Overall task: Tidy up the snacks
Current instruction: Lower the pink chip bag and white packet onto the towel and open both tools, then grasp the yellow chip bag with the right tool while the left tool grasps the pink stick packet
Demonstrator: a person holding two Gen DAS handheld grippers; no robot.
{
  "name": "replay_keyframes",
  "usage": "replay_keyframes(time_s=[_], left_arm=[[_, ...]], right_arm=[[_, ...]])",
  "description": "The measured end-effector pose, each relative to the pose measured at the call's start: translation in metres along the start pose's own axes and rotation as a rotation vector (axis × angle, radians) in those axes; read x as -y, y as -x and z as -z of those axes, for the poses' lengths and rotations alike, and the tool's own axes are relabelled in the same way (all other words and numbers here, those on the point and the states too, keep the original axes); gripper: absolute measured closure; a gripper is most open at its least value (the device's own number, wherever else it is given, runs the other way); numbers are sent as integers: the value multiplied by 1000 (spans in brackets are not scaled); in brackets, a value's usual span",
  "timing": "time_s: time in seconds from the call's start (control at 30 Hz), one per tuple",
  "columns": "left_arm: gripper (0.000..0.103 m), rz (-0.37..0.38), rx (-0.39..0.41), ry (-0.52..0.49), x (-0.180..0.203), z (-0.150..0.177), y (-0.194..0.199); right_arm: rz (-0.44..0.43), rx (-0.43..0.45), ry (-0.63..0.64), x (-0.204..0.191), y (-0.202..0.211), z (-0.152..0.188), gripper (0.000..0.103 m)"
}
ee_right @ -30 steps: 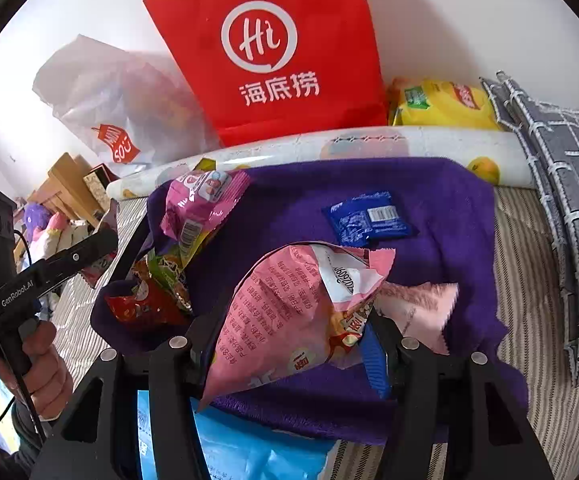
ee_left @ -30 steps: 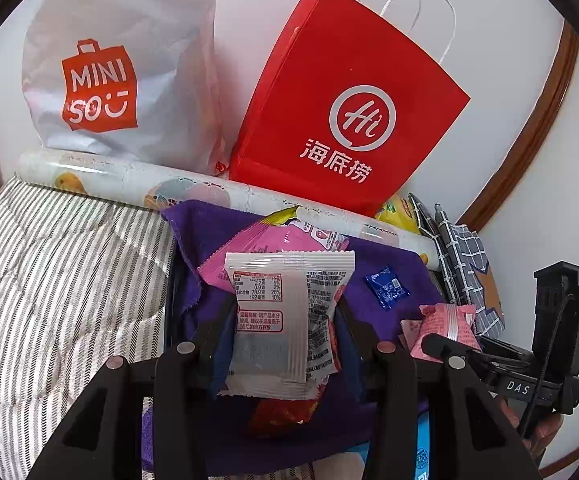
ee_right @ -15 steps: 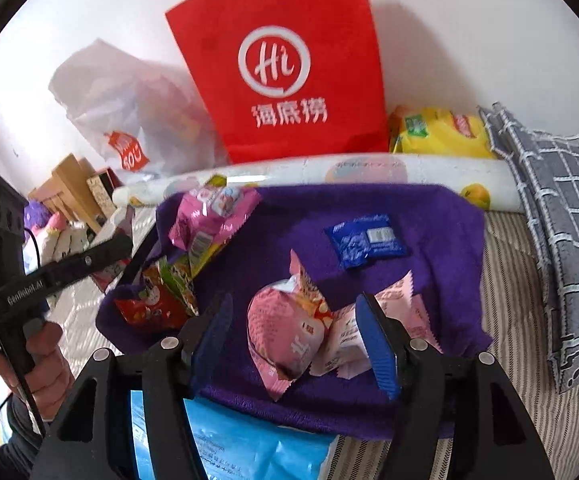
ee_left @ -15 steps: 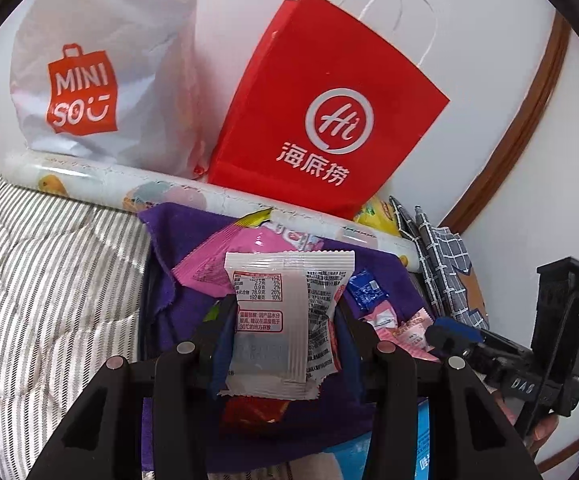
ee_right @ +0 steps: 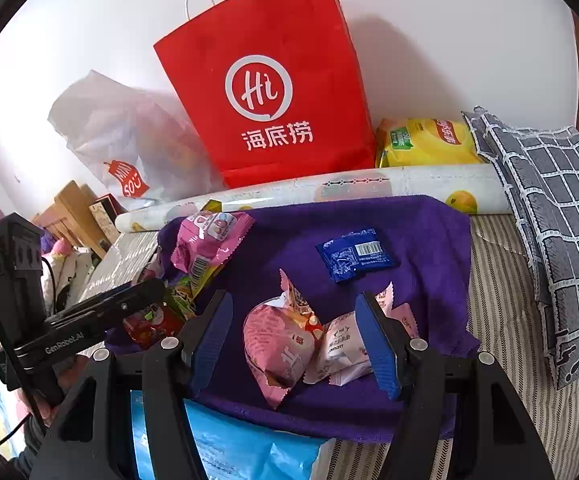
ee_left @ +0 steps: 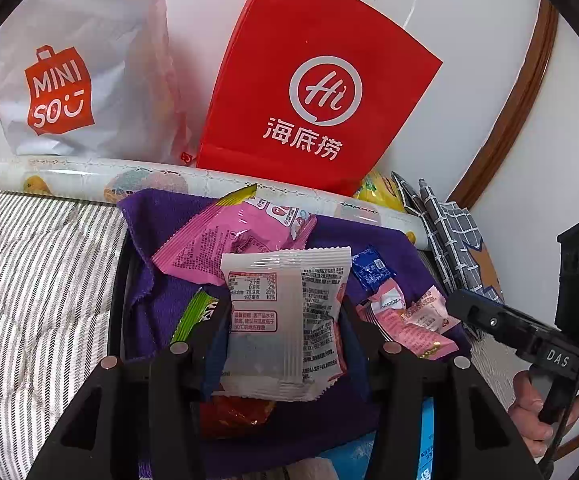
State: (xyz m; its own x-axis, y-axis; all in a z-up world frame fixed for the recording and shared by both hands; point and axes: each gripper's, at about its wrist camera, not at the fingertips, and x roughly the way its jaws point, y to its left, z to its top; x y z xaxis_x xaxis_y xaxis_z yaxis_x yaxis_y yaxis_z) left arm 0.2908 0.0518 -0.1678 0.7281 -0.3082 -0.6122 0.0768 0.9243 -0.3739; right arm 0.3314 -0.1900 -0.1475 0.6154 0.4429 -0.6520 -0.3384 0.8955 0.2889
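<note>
snacks: crinkly sealed foil packets lay on a purple fleece cloth (ee_right: 409, 224) spread over a striped quilted bed cover (ee_left: 37, 280). the cloth's far edge met a printed plastic roll (ee_right: 429, 186); its right side kept bare room around one small blue packet (ee_right: 355, 254). two pale pink packets (ee_right: 279, 340) lay together near the front edge, between the jaws of the right gripper (ee_right: 293, 344), which stood apart from them and gripped nothing. the left gripper (ee_left: 285, 324) had one flat white packet with red print (ee_left: 285, 316) upright between its jaws, which were opening. one large pink packet (ee_left: 233, 240) lay behind it. at the wall stood one red paper bag with cord handles (ee_right: 265, 80), one white plastic bag (ee_left: 77, 64) and one yellow chip bag (ee_right: 425, 142). a grey checked fabric (ee_right: 549, 200) bordered the right.
</note>
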Motion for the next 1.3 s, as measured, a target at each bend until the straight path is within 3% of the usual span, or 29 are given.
replay_keyframes(time_s=[0.13,0.2,0.37,0.87,1.2,1.3], left_arm=[[51,2,3,13,-3,-2,3],[40,-1,15,14,-4,-3,7],[34,-17,60,10,-3,-6,18],[33,37,90,40,-5,-13,38],[32,78,63,29,10,-16,58],[32,49,63,45,10,-14,70]], right_arm=[[-5,-8,4,-1,-4,1,39],[-3,-12,7,-2,-5,2,39],[-4,-13,7,-2,-6,3,39],[-8,42,-28,-15,29,7,39],[90,80,-17,-59,100,55,39],[105,60,-33,-69,111,73,39]])
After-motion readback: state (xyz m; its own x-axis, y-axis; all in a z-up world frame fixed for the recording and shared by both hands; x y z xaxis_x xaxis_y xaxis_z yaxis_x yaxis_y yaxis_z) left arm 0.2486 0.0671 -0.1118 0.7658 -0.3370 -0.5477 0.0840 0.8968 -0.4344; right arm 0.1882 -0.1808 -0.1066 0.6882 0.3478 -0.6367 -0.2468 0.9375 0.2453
